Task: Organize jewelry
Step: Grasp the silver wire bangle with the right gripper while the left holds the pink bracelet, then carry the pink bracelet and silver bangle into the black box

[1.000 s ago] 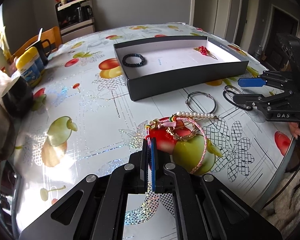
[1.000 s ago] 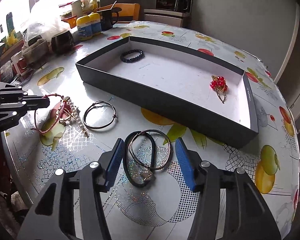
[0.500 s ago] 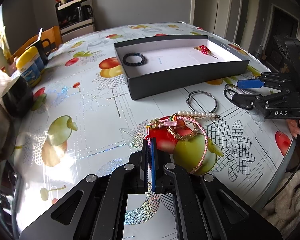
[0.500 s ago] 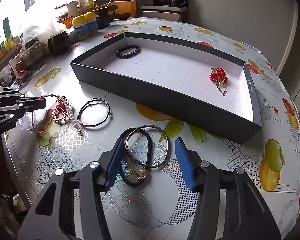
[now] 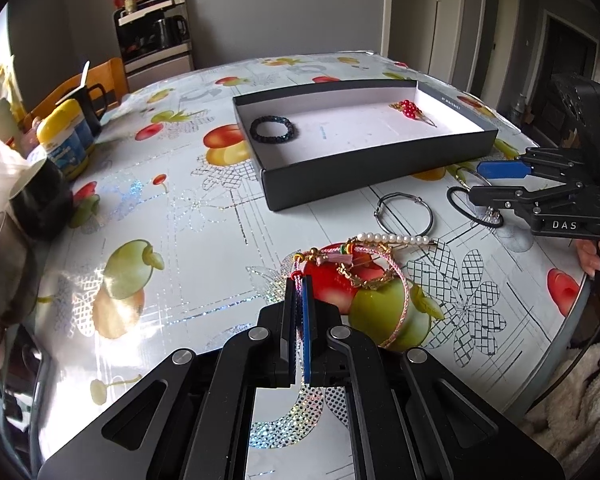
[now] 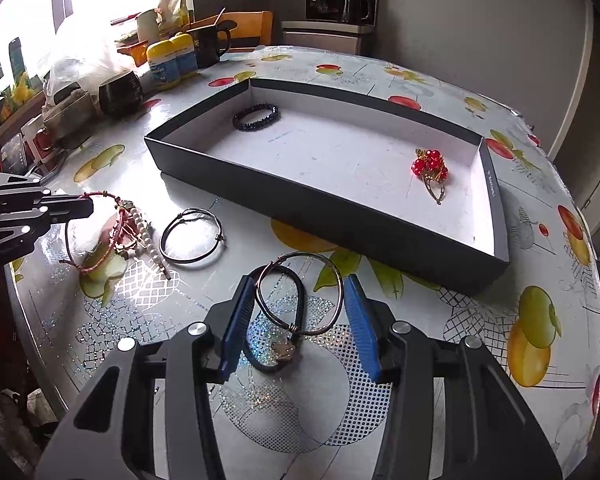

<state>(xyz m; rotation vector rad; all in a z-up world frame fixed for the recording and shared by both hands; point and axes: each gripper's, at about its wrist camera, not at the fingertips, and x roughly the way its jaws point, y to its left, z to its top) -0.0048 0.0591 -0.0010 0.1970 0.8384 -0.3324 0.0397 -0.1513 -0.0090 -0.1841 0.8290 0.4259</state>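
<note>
Left gripper [image 5: 299, 280]: clenched on the pink cord bracelet [image 5: 396, 292], whose loop lies on the tablecloth [image 5: 172, 184] in a tangle with a gold chain [image 5: 364, 278] and a pearl strand [image 5: 392, 237].
Right gripper [image 6: 298, 300]: blue pads either side of a wire bangle [image 6: 300, 294] and a black cord bracelet [image 6: 276, 320] with a small charm; both pads touch the bangle's rim.
Black band [image 6: 192, 236]: flat on the cloth, between the two grippers.
Black box [image 6: 340, 216]: shallow, white-lined, beyond the loose pieces; holds a dark bead bracelet [image 6: 256, 117] at one end and a red bead brooch [image 6: 430, 168] at the other, well apart.
</note>
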